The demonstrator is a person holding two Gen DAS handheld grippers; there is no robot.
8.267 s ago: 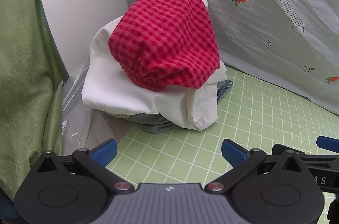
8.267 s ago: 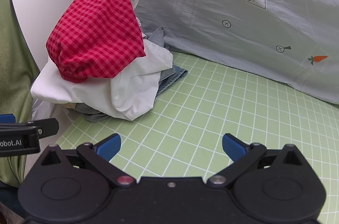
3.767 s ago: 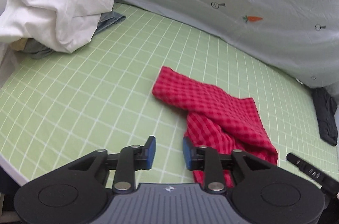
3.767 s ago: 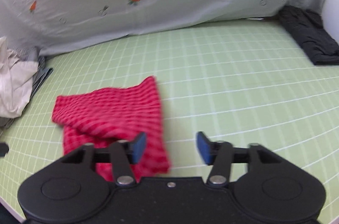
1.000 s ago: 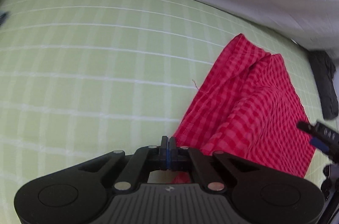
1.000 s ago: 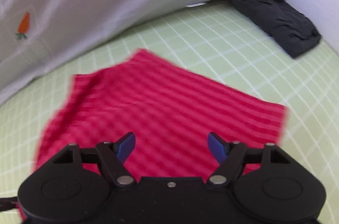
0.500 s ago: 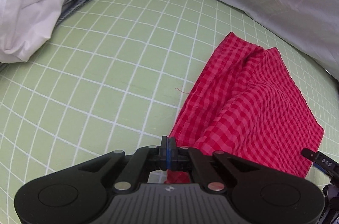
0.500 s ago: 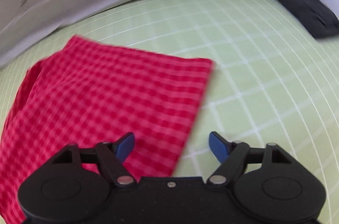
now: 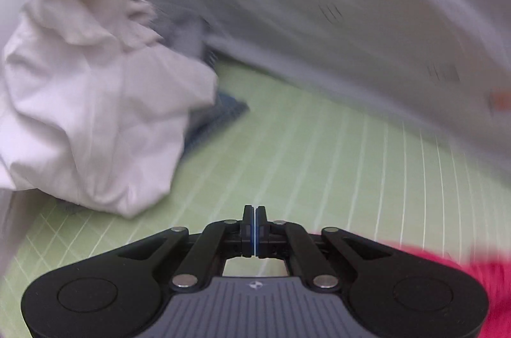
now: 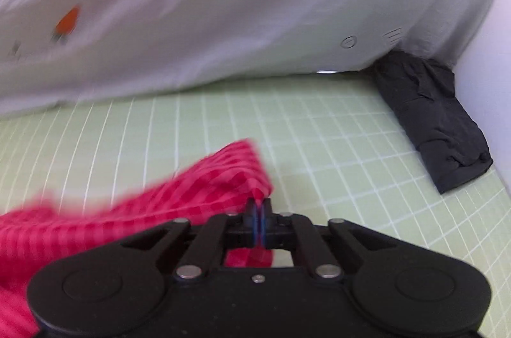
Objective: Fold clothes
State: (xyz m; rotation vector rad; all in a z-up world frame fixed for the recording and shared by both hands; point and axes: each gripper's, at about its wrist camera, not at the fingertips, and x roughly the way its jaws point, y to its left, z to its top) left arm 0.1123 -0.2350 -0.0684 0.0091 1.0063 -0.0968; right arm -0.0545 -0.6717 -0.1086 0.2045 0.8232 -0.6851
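The red checked cloth (image 10: 166, 203) lies on the green grid mat (image 10: 319, 127), blurred by motion. My right gripper (image 10: 258, 211) is shut on a corner of this cloth, which bunches up just beyond the jaws. In the left wrist view the cloth (image 9: 472, 271) shows only at the lower right, behind the gripper body. My left gripper (image 9: 254, 215) is shut; its jaws meet with nothing visible between the tips, and the cloth's edge near them is hidden.
A pile of white and grey-blue clothes (image 9: 86, 88) sits at the mat's left end. A folded black garment (image 10: 431, 117) lies at the right end by the white wall. A grey printed sheet (image 10: 223, 2) hangs along the back.
My right gripper has closed on the red cloth's corner. The left gripper has swung left toward the white pile, and the red cloth has dropped to its lower right.
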